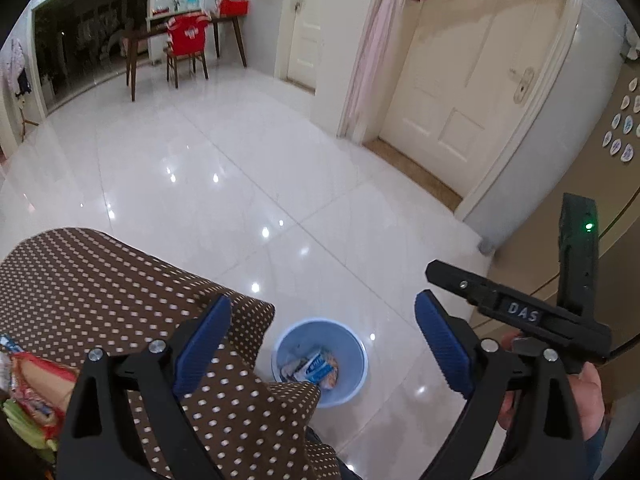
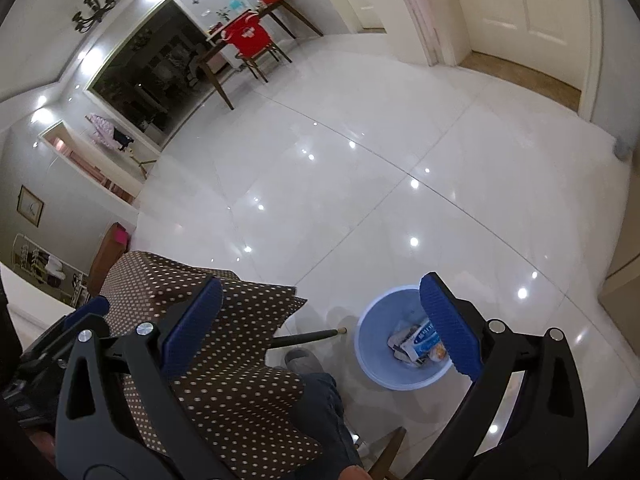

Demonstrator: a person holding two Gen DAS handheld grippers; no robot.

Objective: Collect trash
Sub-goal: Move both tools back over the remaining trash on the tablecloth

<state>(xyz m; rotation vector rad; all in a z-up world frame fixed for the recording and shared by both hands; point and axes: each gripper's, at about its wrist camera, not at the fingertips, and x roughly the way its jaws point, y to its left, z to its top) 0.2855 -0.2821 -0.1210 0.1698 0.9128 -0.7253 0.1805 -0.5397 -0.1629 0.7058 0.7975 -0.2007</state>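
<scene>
Hand-held gripper above wrapper-filled bin

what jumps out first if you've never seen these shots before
The pale blue bin on the glossy white floor draws the eye, with wrappers lying inside it. Next comes the brown dotted tablecloth at lower left, with colourful packets at its edge. Far off stands a chair draped in red by a wooden desk.
</scene>
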